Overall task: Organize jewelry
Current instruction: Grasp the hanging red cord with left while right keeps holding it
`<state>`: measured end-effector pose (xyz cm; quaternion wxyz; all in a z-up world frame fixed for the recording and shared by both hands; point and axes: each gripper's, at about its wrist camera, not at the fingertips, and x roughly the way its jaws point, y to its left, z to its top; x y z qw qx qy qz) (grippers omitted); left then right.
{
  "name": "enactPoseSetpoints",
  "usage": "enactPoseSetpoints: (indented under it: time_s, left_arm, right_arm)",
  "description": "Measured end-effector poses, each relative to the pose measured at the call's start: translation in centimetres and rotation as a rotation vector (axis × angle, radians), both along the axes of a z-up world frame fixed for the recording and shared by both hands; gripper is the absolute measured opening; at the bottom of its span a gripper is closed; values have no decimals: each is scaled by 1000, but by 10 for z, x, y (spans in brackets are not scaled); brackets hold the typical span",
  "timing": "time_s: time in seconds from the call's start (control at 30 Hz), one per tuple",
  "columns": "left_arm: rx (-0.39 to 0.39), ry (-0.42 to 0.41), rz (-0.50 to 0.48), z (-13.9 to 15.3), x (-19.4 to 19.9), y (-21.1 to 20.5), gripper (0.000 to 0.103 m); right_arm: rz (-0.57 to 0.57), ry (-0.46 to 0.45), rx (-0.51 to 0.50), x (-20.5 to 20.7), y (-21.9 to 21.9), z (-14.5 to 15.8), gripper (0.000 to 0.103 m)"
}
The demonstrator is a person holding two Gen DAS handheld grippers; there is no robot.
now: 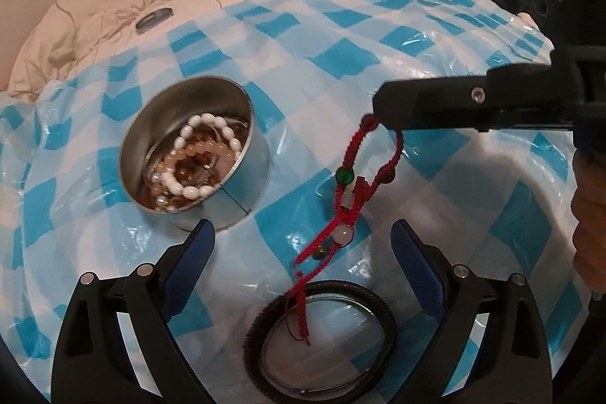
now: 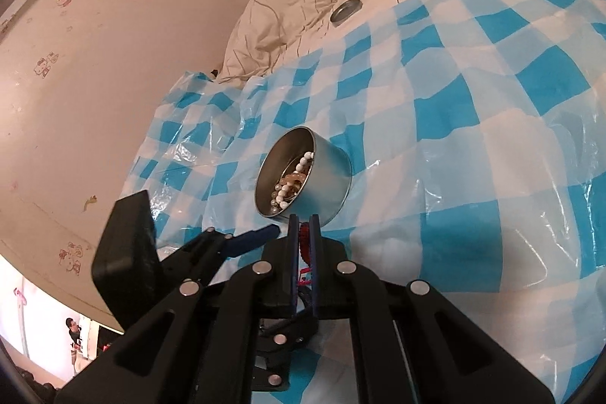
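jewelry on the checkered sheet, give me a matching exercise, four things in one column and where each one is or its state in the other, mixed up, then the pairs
Things
1. red cord bracelet
2. white bead bracelet
3. black bangle
4. left gripper

Places or states
A. lying flat on the checkered sheet, not gripped
B. open, nothing between its fingers
C. inside the round metal tin
D. dangling from the shut right gripper

Pairs: 1-D, 2-C, 3-A, 4-B
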<state>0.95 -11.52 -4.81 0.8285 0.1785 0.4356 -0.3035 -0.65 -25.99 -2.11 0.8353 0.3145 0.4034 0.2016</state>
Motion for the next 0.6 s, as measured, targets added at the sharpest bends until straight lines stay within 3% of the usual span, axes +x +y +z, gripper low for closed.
enactPoseSetpoints:
  time_s: [0.1,0.17,0.27,0.37,0.43,0.6]
  left_arm:
    - [-25,46,-13,-2,0,0,66]
    - [-21,81,-12,-6,2,1,44]
    - [-5,88,-19,-7,1,4,31]
    - [-6,89,-36,-4,-1,6,8]
    - [-18,91,-46,0,-3,7,2]
    - [-74,94,-67,11,-6,10,2]
  right_arm:
    - [-6,-1,-3,-1,-2,1,6]
    - [-19,-1,-19,-1,-4,1,6]
    - [-54,1,-43,-3,-8,1,6]
    - [-79,0,-39,-4,-15,0,6]
    - [-83,1,-45,-4,-15,0,6]
    - [-83,16,-47,-2,-15,-4,6]
